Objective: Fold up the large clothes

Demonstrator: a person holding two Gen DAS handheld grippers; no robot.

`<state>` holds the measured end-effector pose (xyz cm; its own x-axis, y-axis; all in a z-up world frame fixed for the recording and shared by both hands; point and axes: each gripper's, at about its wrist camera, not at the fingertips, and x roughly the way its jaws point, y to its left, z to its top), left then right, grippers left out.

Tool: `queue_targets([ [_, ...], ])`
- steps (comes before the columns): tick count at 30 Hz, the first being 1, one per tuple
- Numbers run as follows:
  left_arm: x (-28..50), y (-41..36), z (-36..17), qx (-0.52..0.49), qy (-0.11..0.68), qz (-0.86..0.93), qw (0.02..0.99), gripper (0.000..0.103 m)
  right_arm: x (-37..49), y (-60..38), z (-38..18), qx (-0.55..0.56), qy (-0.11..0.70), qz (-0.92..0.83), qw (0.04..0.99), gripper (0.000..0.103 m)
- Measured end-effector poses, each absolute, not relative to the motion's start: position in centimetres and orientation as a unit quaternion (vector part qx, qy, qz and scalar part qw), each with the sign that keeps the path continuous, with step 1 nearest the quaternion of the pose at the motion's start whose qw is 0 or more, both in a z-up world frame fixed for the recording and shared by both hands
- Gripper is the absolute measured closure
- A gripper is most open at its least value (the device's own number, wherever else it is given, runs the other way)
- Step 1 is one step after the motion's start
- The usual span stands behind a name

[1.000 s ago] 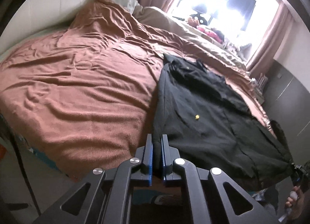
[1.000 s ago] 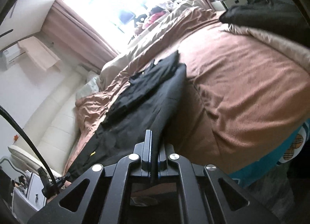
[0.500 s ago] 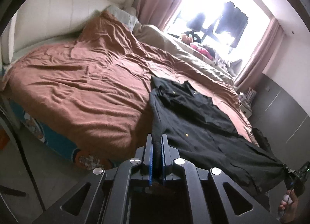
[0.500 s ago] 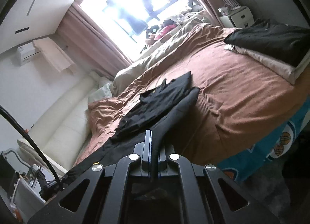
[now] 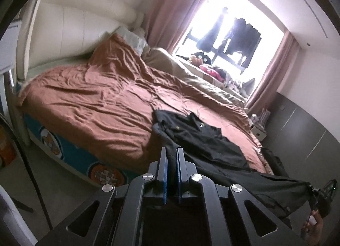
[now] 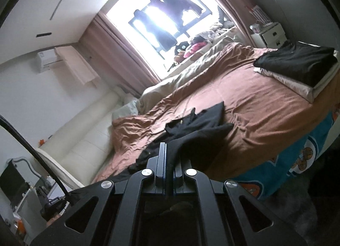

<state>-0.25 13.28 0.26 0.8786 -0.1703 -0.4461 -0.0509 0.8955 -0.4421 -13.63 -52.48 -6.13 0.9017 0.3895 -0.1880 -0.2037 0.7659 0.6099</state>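
Note:
A large black garment (image 5: pixel 204 146) with small gold buttons lies partly on the brown bed cover (image 5: pixel 95 107), its near edge stretched in the air off the bed's side. My left gripper (image 5: pixel 171 150) is shut on one corner of that edge. My right gripper (image 6: pixel 169 150) is shut on the other corner, and the black garment (image 6: pixel 191 126) trails from it back onto the bed. In the left wrist view the right gripper (image 5: pixel 318 190) shows at the far right, with the cloth pulled taut to it.
A folded stack of dark and pale clothes (image 6: pixel 297 67) sits on the bed's far corner. A beige duvet (image 5: pixel 201 80) lies under the bright window. A cream padded headboard (image 5: pixel 74 33), a white nightstand (image 6: pixel 269 35) and grey floor surround the bed.
Both grippers have pulled back and risen away from the bed. The garment's near edge has come off the mattress and more of the floor and bed side now shows.

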Motion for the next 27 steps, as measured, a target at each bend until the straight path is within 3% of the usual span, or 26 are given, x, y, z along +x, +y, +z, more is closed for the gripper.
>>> queue_targets([
  [11, 4.2, 13.2, 4.6, -0.218, 0.217, -0.040, 0.951, 0.097, -8.6, -53.4, -4.7, 0.304, 0.134, 0.160, 0.929, 0.103],
  [27, 22.3, 12.5, 11.2, -0.185, 0.202, -0.038, 0.961, 0.097, 10.6, -52.2, 0.3, 0.282, 0.126, 0.139, 0.941, 0.103],
])
